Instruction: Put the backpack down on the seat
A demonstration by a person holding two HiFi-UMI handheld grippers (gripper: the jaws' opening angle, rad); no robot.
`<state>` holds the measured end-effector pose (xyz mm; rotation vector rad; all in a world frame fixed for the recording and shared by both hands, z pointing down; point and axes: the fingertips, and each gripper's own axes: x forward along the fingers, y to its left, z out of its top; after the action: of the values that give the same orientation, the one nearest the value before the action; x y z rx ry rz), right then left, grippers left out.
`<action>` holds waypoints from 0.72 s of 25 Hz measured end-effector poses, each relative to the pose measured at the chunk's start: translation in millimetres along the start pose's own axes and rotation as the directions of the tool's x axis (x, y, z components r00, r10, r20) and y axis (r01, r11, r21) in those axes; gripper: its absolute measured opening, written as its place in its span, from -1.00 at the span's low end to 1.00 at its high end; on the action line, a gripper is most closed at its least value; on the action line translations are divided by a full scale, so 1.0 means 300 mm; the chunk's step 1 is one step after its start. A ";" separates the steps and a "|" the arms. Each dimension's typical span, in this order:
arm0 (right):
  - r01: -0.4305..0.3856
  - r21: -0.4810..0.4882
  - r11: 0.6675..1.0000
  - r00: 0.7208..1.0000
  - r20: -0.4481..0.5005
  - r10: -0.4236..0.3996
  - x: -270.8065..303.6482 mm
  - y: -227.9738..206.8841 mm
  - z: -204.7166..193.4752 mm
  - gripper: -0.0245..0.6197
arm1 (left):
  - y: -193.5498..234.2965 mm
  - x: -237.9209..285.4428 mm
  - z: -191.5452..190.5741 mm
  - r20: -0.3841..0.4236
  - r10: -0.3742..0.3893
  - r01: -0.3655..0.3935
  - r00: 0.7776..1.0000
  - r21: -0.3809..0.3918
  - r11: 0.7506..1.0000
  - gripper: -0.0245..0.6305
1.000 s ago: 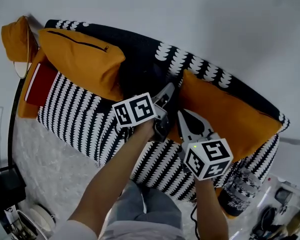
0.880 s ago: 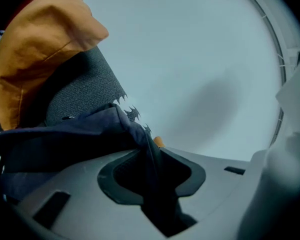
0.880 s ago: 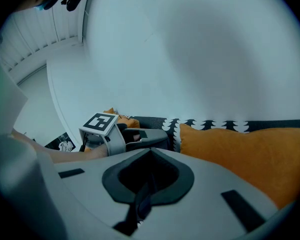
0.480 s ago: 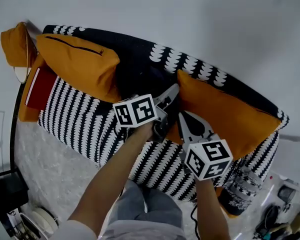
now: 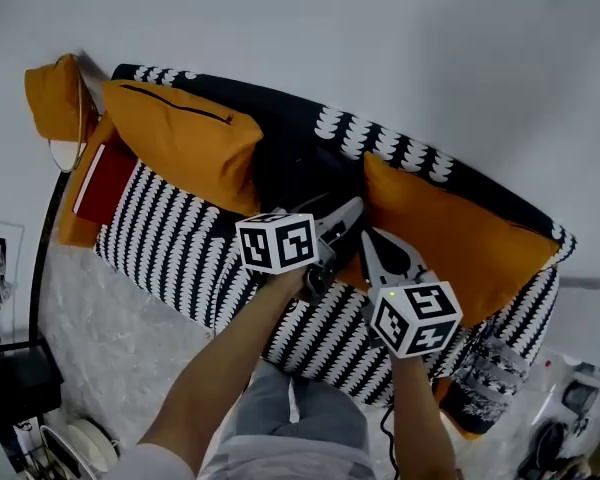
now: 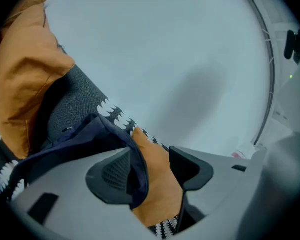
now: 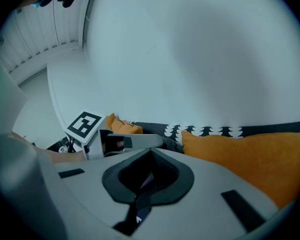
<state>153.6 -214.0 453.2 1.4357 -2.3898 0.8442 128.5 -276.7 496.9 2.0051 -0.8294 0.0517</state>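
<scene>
Closest in, our left forearm (image 5: 220, 368) and right forearm (image 5: 420, 418) reach out over the front edge of the sofa (image 5: 170, 238), the black-and-white patterned one, with pale floor (image 5: 100, 338) off to the left.

Our left gripper (image 5: 338, 230) (image 6: 152, 171) has its jaws spread wide, and they've just been opening up. A fold of navy fabric from the backpack (image 5: 300, 173) (image 6: 90, 134) is between them, draped across the inside of one pad (image 6: 112, 176). The other pad is well clear of it, so nothing is getting squeezed there.

Our right gripper (image 5: 370, 243) (image 7: 147, 174) is just beside it and it's the opposite story. Its jaws are together, with a thin dark bit of the backpack caught between them, as far as we can make out in the right gripper view.

The backpack itself is a dark lump in the middle of the sofa, down in the gap between two orange cushions and up against the backrest. It's dark on dark, so we can't really see its lower edge.

The left cushion (image 5: 180, 138) leans on the backrest with its zip facing up, and the right cushion (image 5: 450, 233) is just past our right gripper. A flat red thing (image 5: 102, 183) lies at the far left end of the seat. Behind it all there's just plain pale wall (image 5: 380, 48).
</scene>
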 end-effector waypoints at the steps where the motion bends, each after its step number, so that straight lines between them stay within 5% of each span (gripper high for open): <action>1: 0.001 0.002 1.000 1.000 0.005 -0.001 -0.011 0.010 0.005 -0.92 | -0.021 -0.018 -0.005 -0.008 -0.002 0.003 1.000 0.024 1.000 -0.23; 18: 0.025 -0.034 0.999 0.996 0.088 -0.022 -0.138 0.371 0.111 -0.92 | -0.242 -0.525 0.068 0.051 0.020 -0.032 0.998 0.233 0.972 -0.31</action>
<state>80.9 -163.6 367.1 1.5145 -2.4334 0.7446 42.8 -184.4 375.9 2.2241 -0.9155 0.1216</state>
